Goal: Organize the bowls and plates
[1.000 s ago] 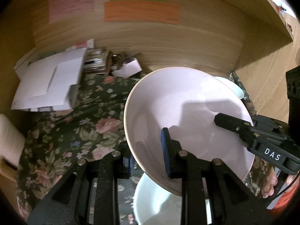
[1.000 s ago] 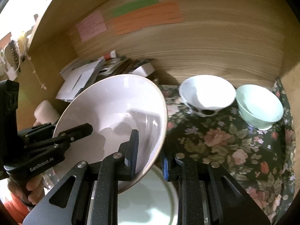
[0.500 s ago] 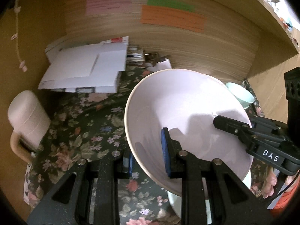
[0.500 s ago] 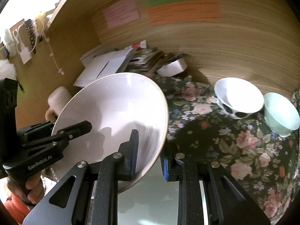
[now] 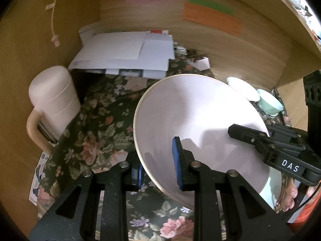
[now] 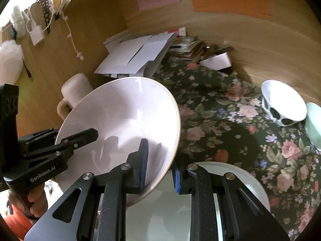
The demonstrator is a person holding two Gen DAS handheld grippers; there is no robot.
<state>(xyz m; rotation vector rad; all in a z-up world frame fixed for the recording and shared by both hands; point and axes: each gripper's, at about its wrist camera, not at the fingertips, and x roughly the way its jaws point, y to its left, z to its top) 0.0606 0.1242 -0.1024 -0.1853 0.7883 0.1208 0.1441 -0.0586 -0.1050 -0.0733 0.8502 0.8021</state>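
Left wrist view: I have the left tool (image 5: 158, 170) clamped on the near rim of the big white bowl (image 5: 196, 124), one pad inside, one outside. Right tool (image 6: 159, 163) grips the opposite rim the same way. Bowl hangs tilted above the floral surface (image 6: 220, 108), partly over a pale plate (image 6: 230, 178) (plate sits flat). Spotted bowl (image 6: 284, 102) and mint bowl (image 6: 315, 124) stand well apart at the right, touching or nearly.

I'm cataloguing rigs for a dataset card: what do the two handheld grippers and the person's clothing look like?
Both are matte black with angular fingers, silver pivot bolts and blue pads. The left gripper reads "GenRobot.AI", the right gripper "DAS" in white. An orange sleeve shows by the left hand.
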